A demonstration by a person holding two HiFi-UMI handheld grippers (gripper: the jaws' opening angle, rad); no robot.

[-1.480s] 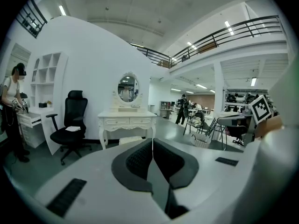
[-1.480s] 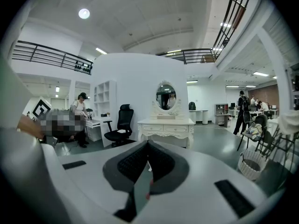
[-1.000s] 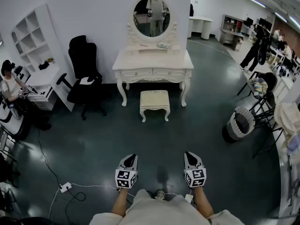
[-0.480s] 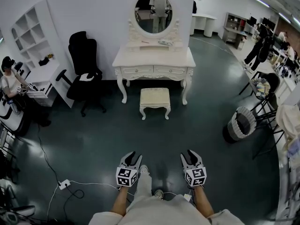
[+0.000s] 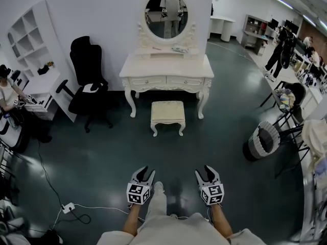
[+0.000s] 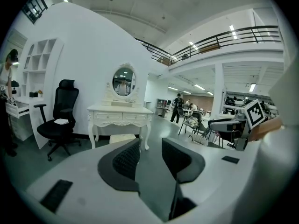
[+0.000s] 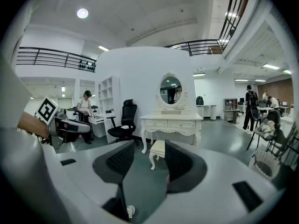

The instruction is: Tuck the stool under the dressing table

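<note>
Stool (image 5: 167,111). Head view: one, on the floor just in front of the one dressing table (image 5: 166,68), not yet under it. The left tongs (image 5: 145,171) and right tongs (image 5: 203,170) are well short of the stool. Left gripper view: tongs spread, empty. Right gripper view: tongs spread, empty. Step, as judged: approach. The next move calls for reaching the stool and pushing it between the dressing table's legs.

White left tongs (image 5: 145,170) and right tongs (image 5: 203,170) carry dark ribbed pads (image 6: 125,160) and black-and-white marker cubes (image 5: 137,193)

Head view looks steeply down; both gripper views, seemingly level, face the dressing table (image 5: 166,66).
</note>
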